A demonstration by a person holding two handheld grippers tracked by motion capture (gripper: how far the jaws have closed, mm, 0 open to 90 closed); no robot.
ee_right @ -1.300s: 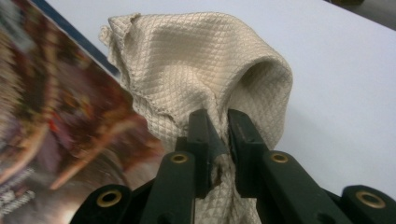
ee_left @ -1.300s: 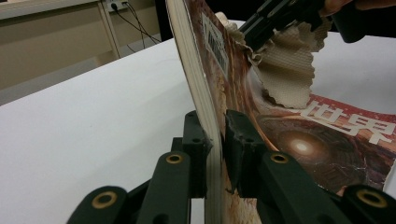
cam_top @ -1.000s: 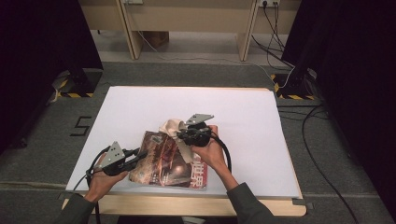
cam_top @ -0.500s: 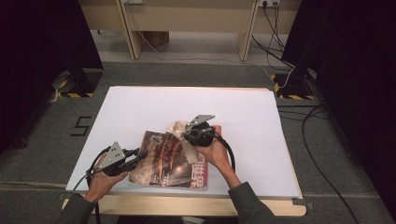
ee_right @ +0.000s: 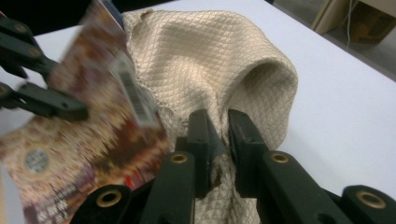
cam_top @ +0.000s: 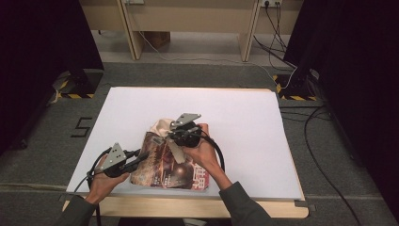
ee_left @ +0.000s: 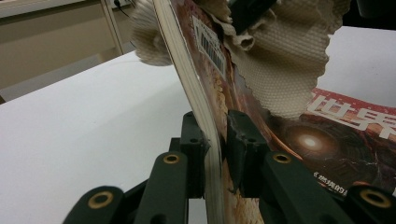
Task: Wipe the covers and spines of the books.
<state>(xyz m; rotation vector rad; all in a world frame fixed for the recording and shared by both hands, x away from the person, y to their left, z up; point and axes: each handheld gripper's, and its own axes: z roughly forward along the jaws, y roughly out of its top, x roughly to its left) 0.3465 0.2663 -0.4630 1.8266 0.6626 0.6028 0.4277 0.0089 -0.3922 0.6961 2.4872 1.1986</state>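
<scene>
A magazine (cam_top: pixel 162 167) with a dark red cover lies near the table's front edge, its left edge lifted. My left gripper (cam_top: pixel 140 157) is shut on that edge; in the left gripper view the pads (ee_left: pixel 194 149) pinch the magazine (ee_left: pixel 327 135) spine. A beige quilted cloth (cam_top: pixel 161 126) rests partly on the magazine's far end. My right gripper (cam_top: pixel 165 139) is shut on the cloth (ee_right: pixel 210 56), which bunches up between its jaws and hangs over the cover (ee_right: pixel 70 154). The cloth (ee_left: pixel 285 70) dangles above the page in the left gripper view.
A white sheet (cam_top: pixel 244 122) covers the table, with a wooden front edge (cam_top: pixel 197 207). Cables (cam_top: pixel 324 155) trail on the grey floor at the right. Desk legs (cam_top: pixel 131 33) stand behind the table.
My right gripper has shifted a little to the left with the cloth in it. The left gripper and the magazine edge have stayed put.
</scene>
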